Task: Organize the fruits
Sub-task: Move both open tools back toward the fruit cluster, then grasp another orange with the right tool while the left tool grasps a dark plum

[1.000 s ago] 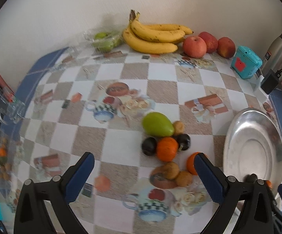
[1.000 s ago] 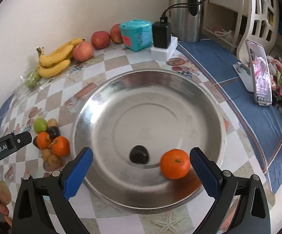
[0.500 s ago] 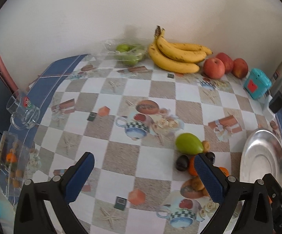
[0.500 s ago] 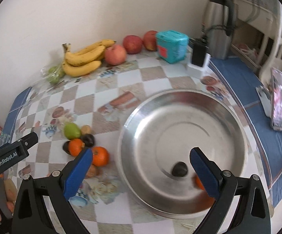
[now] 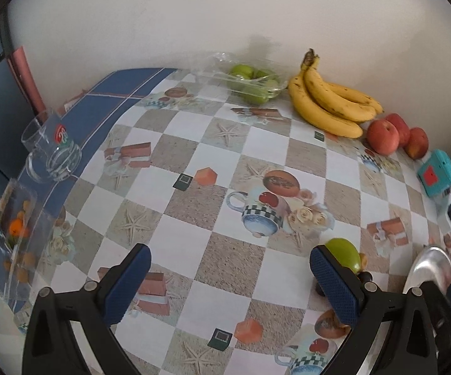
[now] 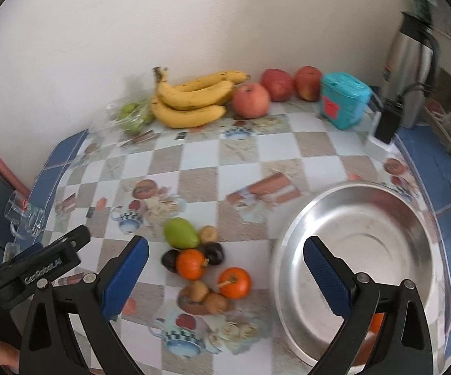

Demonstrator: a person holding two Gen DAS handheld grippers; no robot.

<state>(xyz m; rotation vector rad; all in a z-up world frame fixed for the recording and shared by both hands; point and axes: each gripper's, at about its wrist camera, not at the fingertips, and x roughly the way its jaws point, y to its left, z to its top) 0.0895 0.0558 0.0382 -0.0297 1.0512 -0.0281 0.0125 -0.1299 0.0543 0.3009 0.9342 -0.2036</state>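
A small heap of fruit lies on the checked tablecloth: a green mango (image 6: pixel 180 233), two oranges (image 6: pixel 190 263) (image 6: pixel 235 282), dark plums (image 6: pixel 214 253) and brown fruits (image 6: pixel 208 297). A steel bowl (image 6: pixel 378 206) stands to their right; an orange in it shows behind my right finger (image 6: pixel 374 323). My right gripper (image 6: pixel 225 276) is open and empty above the heap. My left gripper (image 5: pixel 230 284) is open and empty over bare cloth; the mango (image 5: pixel 345 251) sits behind its right finger.
Bananas (image 6: pixel 191 100), three apples (image 6: pixel 251 100) and bagged green fruit (image 6: pixel 133 114) line the back wall. A teal box (image 6: pixel 344 100), a kettle (image 6: pixel 413 62) and a charger (image 6: pixel 388 123) stand at the back right. A glass mug (image 5: pixel 50 153) sits at the left edge.
Both grippers have swung left and pulled back. The bowl slid from under my right gripper to its right; the fruit heap now lies between its fingers. Both stayed open.
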